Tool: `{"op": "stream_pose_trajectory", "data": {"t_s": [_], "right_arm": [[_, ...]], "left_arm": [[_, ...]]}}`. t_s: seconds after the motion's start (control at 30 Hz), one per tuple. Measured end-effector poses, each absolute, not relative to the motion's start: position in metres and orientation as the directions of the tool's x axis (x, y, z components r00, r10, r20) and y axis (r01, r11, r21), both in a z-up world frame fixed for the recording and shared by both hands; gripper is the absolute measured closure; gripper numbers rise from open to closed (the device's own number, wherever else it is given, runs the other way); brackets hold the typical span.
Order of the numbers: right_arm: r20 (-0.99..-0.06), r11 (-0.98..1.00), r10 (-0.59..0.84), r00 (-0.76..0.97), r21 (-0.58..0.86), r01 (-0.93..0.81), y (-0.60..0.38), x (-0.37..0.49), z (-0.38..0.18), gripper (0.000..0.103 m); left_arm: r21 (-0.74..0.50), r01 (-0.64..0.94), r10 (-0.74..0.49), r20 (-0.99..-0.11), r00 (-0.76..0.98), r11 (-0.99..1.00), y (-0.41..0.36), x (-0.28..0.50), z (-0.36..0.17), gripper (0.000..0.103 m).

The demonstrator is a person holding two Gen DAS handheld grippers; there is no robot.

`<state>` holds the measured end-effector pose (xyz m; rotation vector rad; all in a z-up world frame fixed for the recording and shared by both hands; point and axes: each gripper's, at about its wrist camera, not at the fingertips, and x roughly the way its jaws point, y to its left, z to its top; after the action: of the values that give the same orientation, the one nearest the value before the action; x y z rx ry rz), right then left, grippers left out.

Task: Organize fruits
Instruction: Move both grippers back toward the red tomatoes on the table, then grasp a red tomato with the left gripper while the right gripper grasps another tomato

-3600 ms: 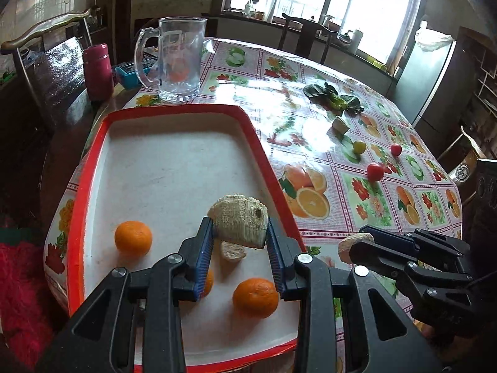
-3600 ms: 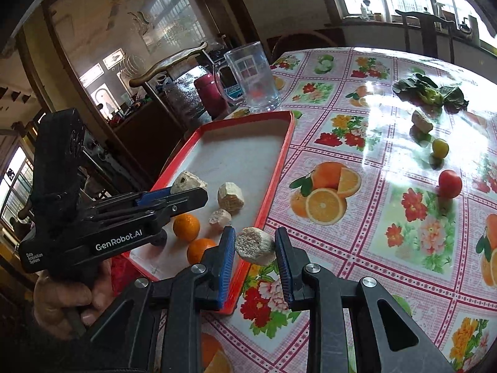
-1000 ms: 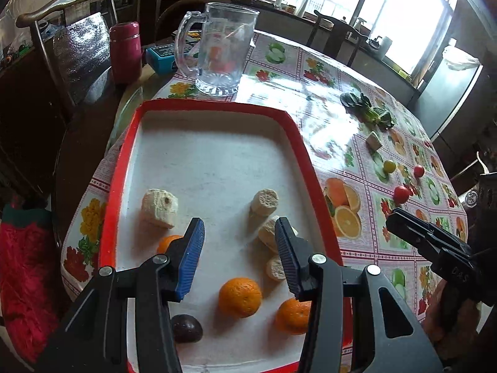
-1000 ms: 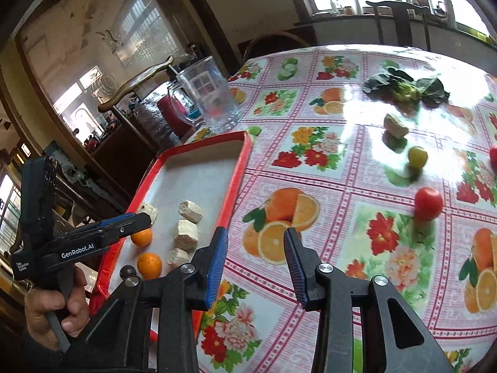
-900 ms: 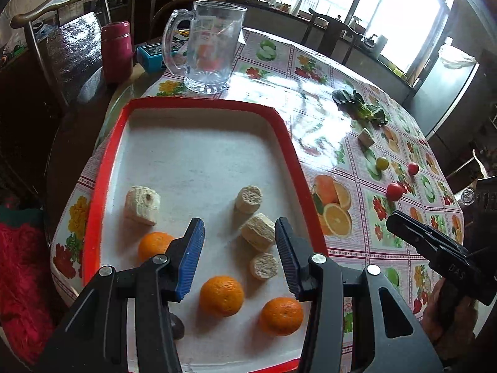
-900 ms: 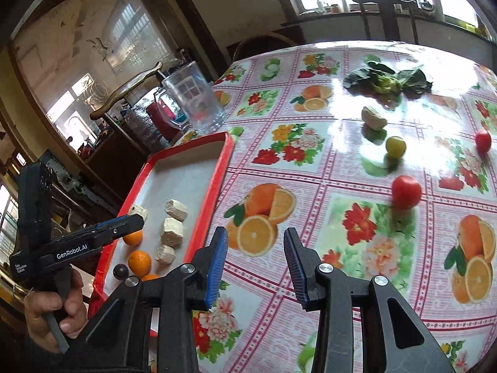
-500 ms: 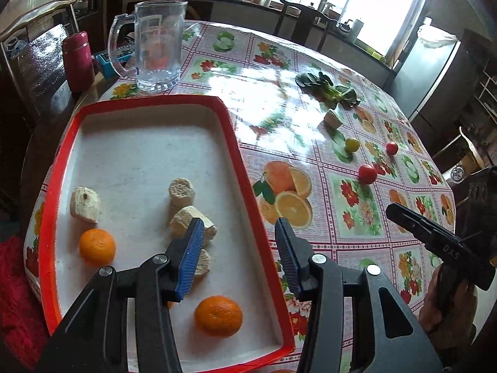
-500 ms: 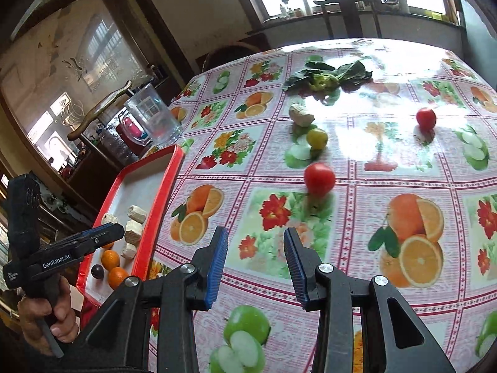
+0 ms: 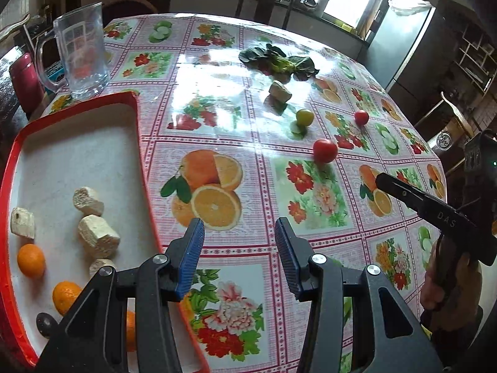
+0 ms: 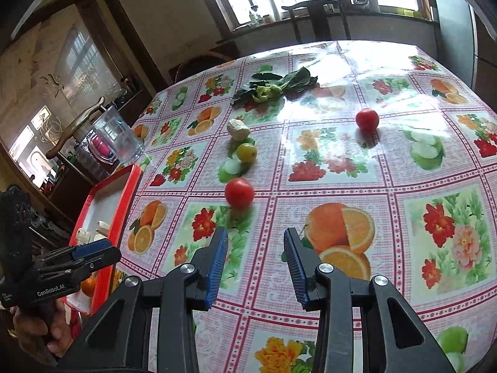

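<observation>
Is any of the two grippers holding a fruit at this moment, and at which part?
Nothing is held. The left gripper and the right gripper are both open, with only tablecloth between the fingers.

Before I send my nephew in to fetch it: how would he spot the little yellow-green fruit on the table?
Start from the leafy greens at the far side of the flowered tablecloth and come toward the near edge, past the pale cut chunk. The yellow-green fruit sits just beyond it, the only round fruit there that is not red; the two tomatoes are.
</observation>
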<state>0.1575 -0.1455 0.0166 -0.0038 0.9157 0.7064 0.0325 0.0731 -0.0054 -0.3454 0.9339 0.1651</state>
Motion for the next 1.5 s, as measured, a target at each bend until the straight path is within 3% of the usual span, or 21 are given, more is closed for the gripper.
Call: {"op": "stream_pose_trajectory", "data": {"t_s": [0.53, 1.03, 1.1, 1.17, 1.5], "right_arm": [[-0.741, 0.841, 0.473, 0.477, 0.220, -0.494, -0.176, 0.247, 0.009, 0.063], [-0.755, 0.874, 0.381, 0.533, 0.107, -0.473, -0.152, 0.335, -0.013, 0.067], [-0.751, 0.873, 0.376, 0.542, 0.092, -0.479, -0.149, 0.336, -0.014, 0.071], [-0.749, 0.870, 0.384, 0.540, 0.098, -0.483, -0.150, 0.333, -0.012, 0.072], [-0.736, 0.803, 0.508, 0.447, 0.218, -0.555, -0.156, 0.256, -0.005, 0.072]], "left_arm": [[-0.227, -0.171, -0.096, -0.823, 0.559, 0.959, 0.011, 0.122, -0.015, 0.057], [-0.173, -0.170, -0.052, -0.834, 0.550, 0.970, -0.007, 0.179, -0.037, 0.057], [-0.169, -0.162, -0.052, -0.829, 0.557, 0.972, -0.006, 0.180, -0.037, 0.058], [-0.157, -0.159, -0.041, -0.826, 0.562, 0.975, -0.005, 0.179, -0.037, 0.071], [-0.189, -0.156, -0.068, -0.820, 0.569, 0.969, 0.001, 0.153, -0.032, 0.071]]}}
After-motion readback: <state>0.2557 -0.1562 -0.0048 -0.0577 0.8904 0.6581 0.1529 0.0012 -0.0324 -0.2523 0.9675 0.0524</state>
